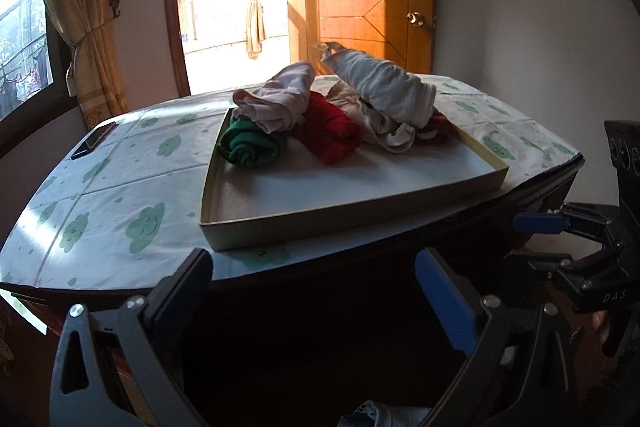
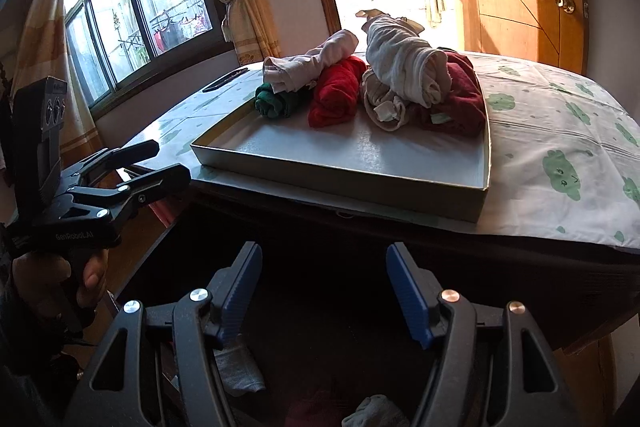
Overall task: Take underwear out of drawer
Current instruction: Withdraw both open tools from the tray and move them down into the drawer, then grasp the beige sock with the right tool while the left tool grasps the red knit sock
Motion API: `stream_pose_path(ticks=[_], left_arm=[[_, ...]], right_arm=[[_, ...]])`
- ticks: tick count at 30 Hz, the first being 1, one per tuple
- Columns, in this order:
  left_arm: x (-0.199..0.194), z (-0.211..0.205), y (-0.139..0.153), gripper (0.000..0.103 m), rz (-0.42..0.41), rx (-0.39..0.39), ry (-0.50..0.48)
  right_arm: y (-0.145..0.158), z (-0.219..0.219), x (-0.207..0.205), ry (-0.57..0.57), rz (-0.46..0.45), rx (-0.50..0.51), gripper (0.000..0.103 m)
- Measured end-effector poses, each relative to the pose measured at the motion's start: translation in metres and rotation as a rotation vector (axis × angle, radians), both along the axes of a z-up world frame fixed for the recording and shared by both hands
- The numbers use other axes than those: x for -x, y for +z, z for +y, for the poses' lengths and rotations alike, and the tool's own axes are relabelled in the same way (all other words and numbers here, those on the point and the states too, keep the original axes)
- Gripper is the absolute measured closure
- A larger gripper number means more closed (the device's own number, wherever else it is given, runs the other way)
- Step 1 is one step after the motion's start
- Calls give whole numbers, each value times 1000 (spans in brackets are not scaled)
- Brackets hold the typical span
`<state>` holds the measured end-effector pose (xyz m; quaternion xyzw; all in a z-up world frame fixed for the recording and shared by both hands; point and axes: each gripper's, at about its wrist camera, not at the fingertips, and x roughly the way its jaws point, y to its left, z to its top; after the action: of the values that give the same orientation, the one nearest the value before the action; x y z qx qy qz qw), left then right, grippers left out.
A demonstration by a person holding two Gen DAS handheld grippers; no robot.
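Note:
A shallow cardboard tray [image 1: 344,217] [image 2: 332,171] sits on the cabinet top and holds several rolled underwear: a green roll [image 1: 250,145] [image 2: 276,101], a red roll [image 1: 330,133] [image 2: 336,97], pale rolls [image 1: 384,83] [image 2: 400,67] and a dark red one [image 2: 460,99]. Below the cabinet edge the open drawer is dark; pale cloth [image 1: 376,413] [image 2: 370,411] and a grey piece [image 2: 240,371] lie in it. My left gripper [image 1: 312,291] is open and empty over the drawer. My right gripper [image 2: 324,287] is open and empty over the drawer; it also shows in the left wrist view [image 1: 540,231].
A cloud-print cloth [image 1: 100,195] [image 2: 560,155] covers the cabinet top. A dark phone [image 1: 93,140] lies at its far left edge. A wooden door [image 1: 360,3], a bright doorway and curtained windows stand behind.

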<state>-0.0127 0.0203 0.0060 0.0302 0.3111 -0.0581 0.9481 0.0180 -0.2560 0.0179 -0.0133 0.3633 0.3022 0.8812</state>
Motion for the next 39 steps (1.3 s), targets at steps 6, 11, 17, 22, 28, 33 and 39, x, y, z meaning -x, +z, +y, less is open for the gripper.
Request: stream_pose_path(ticks=[6,11,17,22,28,33,39], left_arm=[[10,-1,-23,0,66,-64,-30],[15,-1,-36,0,121,-108,-48],[20,0,-48,0,160,-149,-67],[19,4,-56,0,198,-151,-74],[19,5,-60,0,226,-168,-90],[20,6,-62,0,242,-185,-100],[20,10,-63,0,261,-178,-100]], right_arm=[[-26,-9,10,30,54,104,36],[-42,-19,13,44,110,161,36],[-58,-22,16,99,162,306,36],[-63,-20,16,182,211,413,36],[-76,-8,19,303,262,548,36],[-90,2,18,348,294,609,37],[-107,8,15,382,348,665,47]])
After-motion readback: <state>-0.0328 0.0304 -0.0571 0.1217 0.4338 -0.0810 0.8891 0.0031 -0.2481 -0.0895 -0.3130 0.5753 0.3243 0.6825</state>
